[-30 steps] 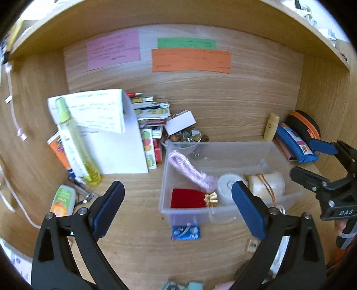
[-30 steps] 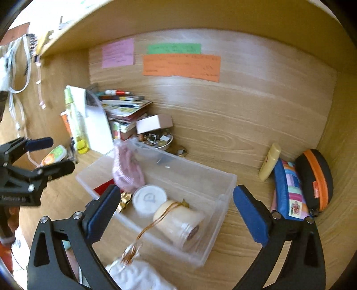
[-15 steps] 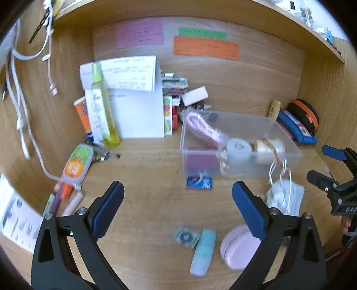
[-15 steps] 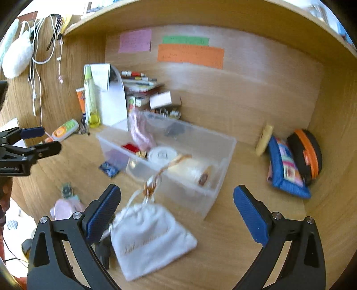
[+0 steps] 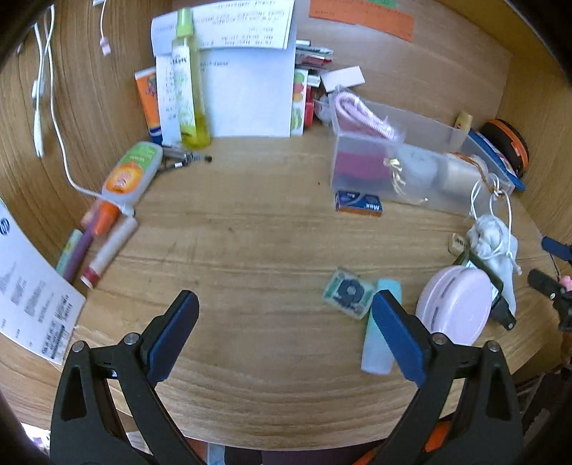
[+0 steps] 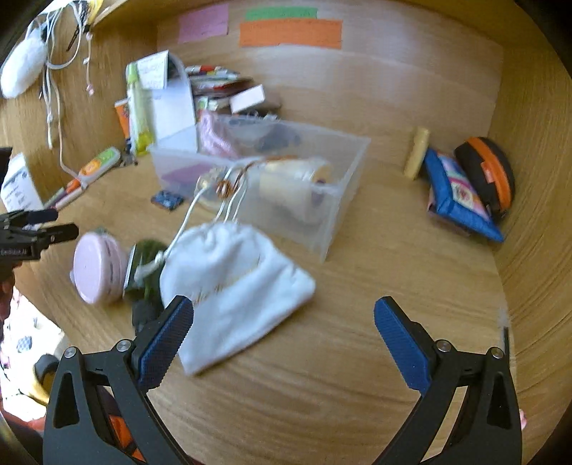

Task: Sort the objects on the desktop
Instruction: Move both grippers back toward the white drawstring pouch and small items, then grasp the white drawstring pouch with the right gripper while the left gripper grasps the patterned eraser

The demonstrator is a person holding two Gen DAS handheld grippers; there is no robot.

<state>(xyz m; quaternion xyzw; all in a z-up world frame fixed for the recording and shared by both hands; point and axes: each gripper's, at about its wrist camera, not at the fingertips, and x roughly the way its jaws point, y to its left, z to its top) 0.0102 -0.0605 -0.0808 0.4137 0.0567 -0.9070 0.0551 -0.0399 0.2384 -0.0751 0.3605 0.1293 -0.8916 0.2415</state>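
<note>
While hovering between picks | left tongs [image 5: 286, 332] wide, empty | right tongs [image 6: 284, 331] wide, empty, over white pouch [image 6: 232, 282] lying on desk [image 6: 357, 322] beside clear bin [image 6: 311, 168] | next: likely lower, pinch pouch, lift into bin

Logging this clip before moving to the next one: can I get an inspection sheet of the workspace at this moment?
Surface: wooden desk in an alcove, much of the middle bare.
Job's things: clear plastic bin holding a pink pouch and a cream spool; white drawstring bag lying beside the bin, outside it.
Clutter: round pink case, mint tube, small blue box, pens, yellow spray bottle, blue pencil case.
Grippers: left gripper and right gripper both with jaws open, holding nothing.
Cables: white cords hanging on the left wall.
Surroundings: coloured paper notes on the back panel.
</note>
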